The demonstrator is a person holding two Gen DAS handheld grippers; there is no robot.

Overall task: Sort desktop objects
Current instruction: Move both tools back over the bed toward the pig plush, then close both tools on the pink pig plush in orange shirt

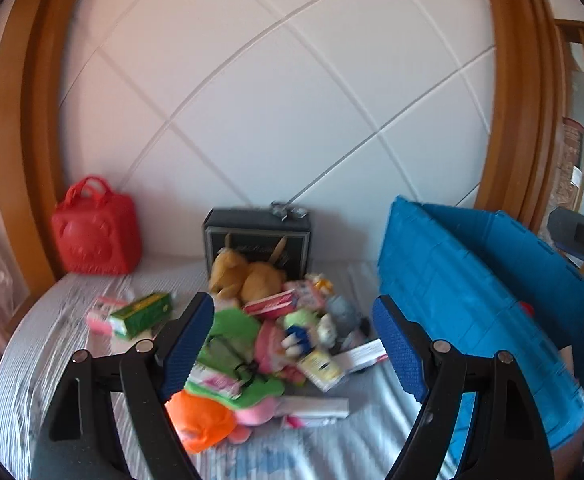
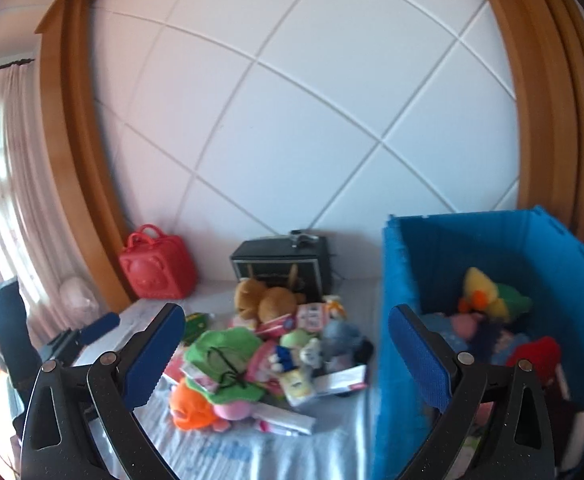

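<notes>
The toy pile is lying in the middle of the striped counter, with a brown plush at its back and an orange one at its front. You are holding your left claw over it, jaws apart and gripping nothing. Your right claw is hanging likewise, jaws apart, empty. The blue bin is standing just right of the pile, holding toys.

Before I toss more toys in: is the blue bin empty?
No. The blue bin already holds plush toys: a yellow duck and a red one among them.
</notes>
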